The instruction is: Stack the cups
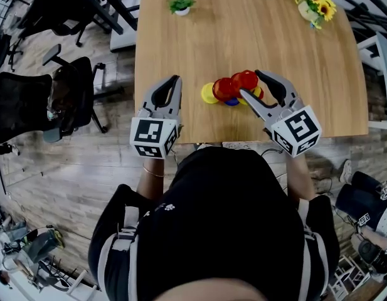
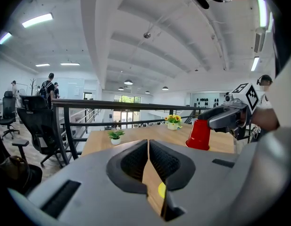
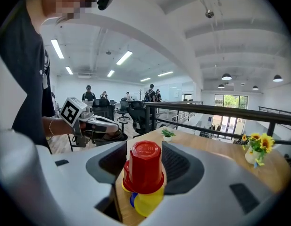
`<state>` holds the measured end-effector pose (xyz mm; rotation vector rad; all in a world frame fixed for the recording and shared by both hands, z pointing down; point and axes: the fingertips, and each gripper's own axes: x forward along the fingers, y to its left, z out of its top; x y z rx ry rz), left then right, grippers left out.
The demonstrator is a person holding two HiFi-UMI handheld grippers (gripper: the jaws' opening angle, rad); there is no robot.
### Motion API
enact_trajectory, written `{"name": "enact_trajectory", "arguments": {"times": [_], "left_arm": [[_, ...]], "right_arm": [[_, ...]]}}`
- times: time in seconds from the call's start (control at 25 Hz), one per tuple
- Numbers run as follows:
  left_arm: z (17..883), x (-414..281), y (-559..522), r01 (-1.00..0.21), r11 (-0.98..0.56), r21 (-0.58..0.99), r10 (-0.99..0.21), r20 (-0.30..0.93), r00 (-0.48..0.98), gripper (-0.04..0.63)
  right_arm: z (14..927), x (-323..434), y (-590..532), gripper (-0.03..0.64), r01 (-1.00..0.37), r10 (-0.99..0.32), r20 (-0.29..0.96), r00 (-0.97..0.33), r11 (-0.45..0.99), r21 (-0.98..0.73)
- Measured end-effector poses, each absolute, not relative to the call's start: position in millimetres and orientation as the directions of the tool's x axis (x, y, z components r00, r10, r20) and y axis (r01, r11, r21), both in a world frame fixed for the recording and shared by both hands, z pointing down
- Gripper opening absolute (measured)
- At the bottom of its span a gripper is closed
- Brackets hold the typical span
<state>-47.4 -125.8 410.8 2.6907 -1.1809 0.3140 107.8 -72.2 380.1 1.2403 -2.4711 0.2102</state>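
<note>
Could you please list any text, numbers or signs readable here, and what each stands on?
No readable text.
The left gripper and right gripper carry only square markers, no letters.
The red cup is plain.
The shirt print is too small to read.

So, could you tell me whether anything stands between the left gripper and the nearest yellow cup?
Nothing visible does: only bare table lies between the left gripper, jaws together, and that yellow cup. The right gripper holds a red cup beyond it.
</note>
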Motion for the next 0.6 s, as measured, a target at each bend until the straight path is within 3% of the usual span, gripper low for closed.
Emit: {"name": "enact_trajectory", "arguments": {"times": [0.4, 0.6], "left_arm": [[399.0, -38.0, -119.0, -0.696, -0.714, 0.068, -0.667, 0.233, 0.707, 0.021], [393.0, -34.0, -107.5, -0.652, -0.755, 0.07, -0.626, 0.218, 0.748, 0.021]], "right_arm": [[347.7, 131.0, -59.8, 0.214, -0.879, -0.859, 0.205, -0.469, 0.477, -0.011], [330.4, 161.8, -37.8, 0.114, -0.949, -0.948, 0.056, -0.312, 0.309, -0.068]]}}
